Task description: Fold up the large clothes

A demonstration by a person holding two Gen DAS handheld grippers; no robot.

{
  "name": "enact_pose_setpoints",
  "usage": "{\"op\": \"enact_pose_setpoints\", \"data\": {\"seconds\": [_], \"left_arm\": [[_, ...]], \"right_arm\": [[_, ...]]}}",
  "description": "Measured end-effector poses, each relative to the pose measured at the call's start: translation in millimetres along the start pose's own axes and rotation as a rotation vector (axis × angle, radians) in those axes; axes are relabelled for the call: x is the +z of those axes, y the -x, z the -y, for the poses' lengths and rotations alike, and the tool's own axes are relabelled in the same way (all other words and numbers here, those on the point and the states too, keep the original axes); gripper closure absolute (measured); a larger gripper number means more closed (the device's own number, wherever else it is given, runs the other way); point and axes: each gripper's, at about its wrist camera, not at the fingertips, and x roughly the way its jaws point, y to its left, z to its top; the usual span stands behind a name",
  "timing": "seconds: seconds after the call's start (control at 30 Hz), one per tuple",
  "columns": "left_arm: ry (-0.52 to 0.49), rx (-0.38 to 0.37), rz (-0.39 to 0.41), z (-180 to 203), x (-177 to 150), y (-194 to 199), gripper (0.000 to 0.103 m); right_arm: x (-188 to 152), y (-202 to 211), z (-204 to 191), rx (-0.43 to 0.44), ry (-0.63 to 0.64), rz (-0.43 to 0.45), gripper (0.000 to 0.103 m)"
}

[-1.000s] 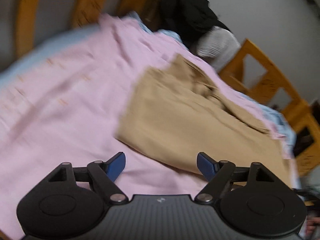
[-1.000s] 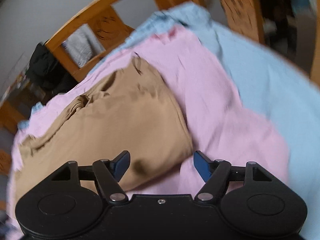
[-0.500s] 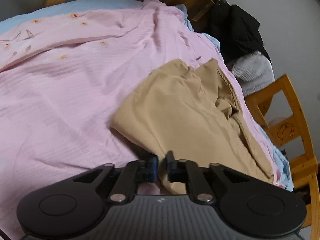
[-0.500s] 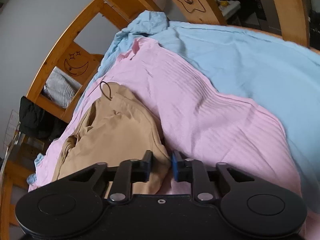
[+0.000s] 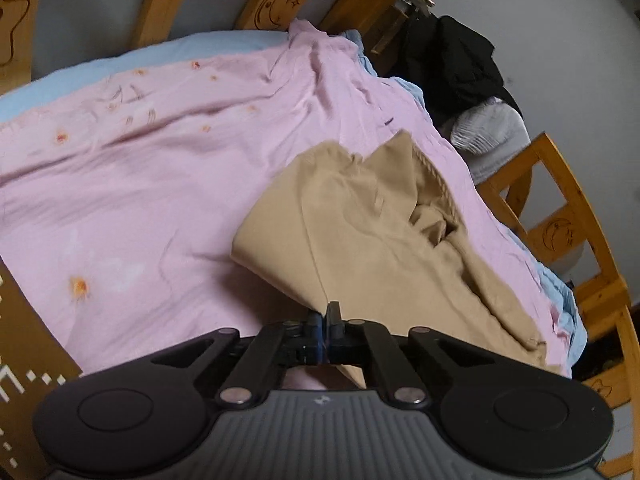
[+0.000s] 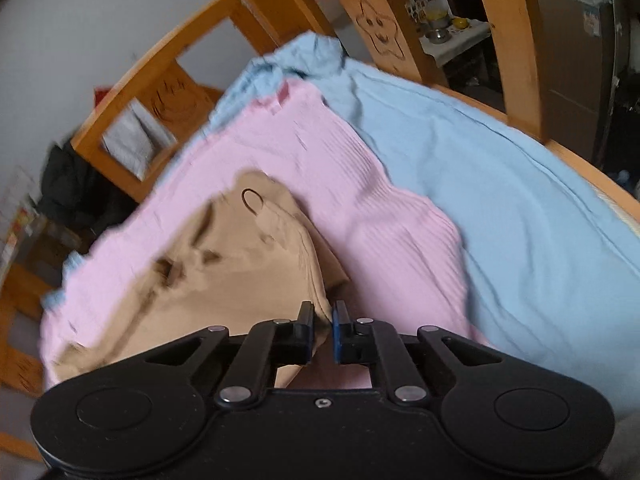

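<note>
The tan garment (image 5: 372, 236) is seen lying on the pink sheet (image 5: 140, 184) of the bed, already doubled over at least once: a smooth folded panel is shown on one side, while a rumpled waistband or collar part is bunched toward the wooden rail (image 5: 576, 208). The fold is judged to be partly done at best; the far end is not squared, and further folds and smoothing are taken to be left.

The left gripper (image 5: 325, 322) is closed, its jaws having just been closing, and the near edge of the garment is pinched between them; the cloth is drawn up into a ridge that runs straight from the fingertips into the garment. The garment therefore spreads ahead of this gripper and to its right, touching it at the near edge.

In the right wrist view the right gripper (image 6: 321, 330) is nearly closed, its jaws likewise having just been closing, and a thicker bunch of the garment (image 6: 240, 264) is clamped between them at the near corner. The rest of the garment lies ahead and to the left of it, with the blue sheet (image 6: 500, 184) well off to the right. Both near corners are thus judged to be held, ready for a lift.
</note>
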Motion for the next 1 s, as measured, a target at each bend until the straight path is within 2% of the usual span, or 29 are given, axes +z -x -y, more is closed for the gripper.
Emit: {"op": "enact_pose_setpoints", "data": {"seconds": [0.03, 0.1, 0.17, 0.2, 0.23, 0.27, 0.3, 0.37, 0.47, 0.5, 0.57, 0.67, 0.8, 0.9, 1.0], "left_arm": [[0.007, -0.015, 0.008, -3.6, -0.6, -1.5, 0.102], [0.020, -0.050, 0.016, -9.5, -1.2, -1.6, 0.101], [0.030, -0.059, 0.013, -12.8, -0.8, -2.2, 0.097], [0.030, -0.060, 0.011, -13.0, -1.6, -3.4, 0.094], [0.027, -0.055, 0.011, -13.7, -2.5, -4.9, 0.080], [0.029, -0.053, 0.010, -14.1, -3.6, -6.3, 0.063], [0.037, -0.057, 0.011, -15.1, -5.0, -8.1, 0.058], [0.042, -0.079, 0.011, -15.3, -8.5, -10.0, 0.056], [0.033, -0.079, 0.014, -12.2, -12.9, -11.4, 0.052], [0.031, -0.077, 0.016, -10.9, -13.9, -11.4, 0.052], [0.030, -0.076, 0.014, -9.4, -14.8, -12.5, 0.052], [0.018, -0.070, -0.005, -7.8, -14.5, -17.5, 0.052], [0.004, -0.070, -0.005, -6.3, -12.3, -23.1, 0.045], [-0.011, -0.065, 0.001, -5.6, -12.2, -24.5, 0.043], [-0.010, -0.067, 0.006, -5.8, -13.7, -23.5, 0.042]], "right_arm": [[-1.8, -3.5, -2.1, -0.014, 0.013, -0.009, 0.092], [-6.3, -3.1, -15.2, -0.057, 0.091, 0.022, 0.083], [-17.2, 4.3, -37.8, -0.109, 0.231, 0.107, 0.061], [-24.7, 7.5, -52.8, -0.129, 0.316, 0.160, 0.056], [-35.7, 8.6, -70.6, -0.142, 0.419, 0.222, 0.049], [-45.2, 5.7, -86.0, -0.135, 0.511, 0.263, 0.048], [-55.3, 1.0, -102.0, -0.103, 0.603, 0.291, 0.048], [-78.5, -19.3, -137.2, 0.030, 0.795, 0.334, 0.043], [-106.0, -57.8, -177.6, 0.172, 1.015, 0.396, 0.043], [-113.1, -69.7, -188.6, 0.194, 1.065, 0.419, 0.043], [-122.1, -92.0, -208.0, 0.189, 1.112, 0.421, 0.043], [-131.0, -123.8, -225.5, 0.161, 1.146, 0.362, 0.043], [-144.9, -151.2, -225.6, 0.132, 1.164, 0.359, 0.044], [-149.6, -158.3, -225.7, 0.126, 1.152, 0.381, 0.044], [-144.9, -146.1, -223.9, 0.149, 1.155, 0.371, 0.044]]}}
